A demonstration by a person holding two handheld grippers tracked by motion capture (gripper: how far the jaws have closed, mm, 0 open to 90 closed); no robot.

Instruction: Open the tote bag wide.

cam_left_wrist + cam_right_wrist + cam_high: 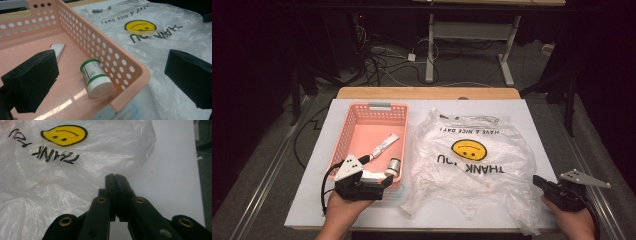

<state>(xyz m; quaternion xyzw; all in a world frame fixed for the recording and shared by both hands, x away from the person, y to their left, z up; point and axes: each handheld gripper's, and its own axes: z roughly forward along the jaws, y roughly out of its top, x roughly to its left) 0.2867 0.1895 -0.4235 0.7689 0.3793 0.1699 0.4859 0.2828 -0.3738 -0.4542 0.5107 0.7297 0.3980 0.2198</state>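
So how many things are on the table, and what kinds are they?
Baskets: 1, the pink basket
Tubes: 1, the white tube lying in the basket
Jars: 1, the small green-lidded jar on its side in the basket
Bags: 1, the clear plastic bag with a yellow smiley face
Total: 4

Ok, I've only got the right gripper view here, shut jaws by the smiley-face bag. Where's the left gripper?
Observer: The left gripper is at the near corner of the pink basket, jaws wide open.
Operator: Anything in that basket?
Observer: A white jar with green bands lies on its side in that corner.
Operator: Anything else in there?
Observer: A white tube lies farther back on the basket floor.
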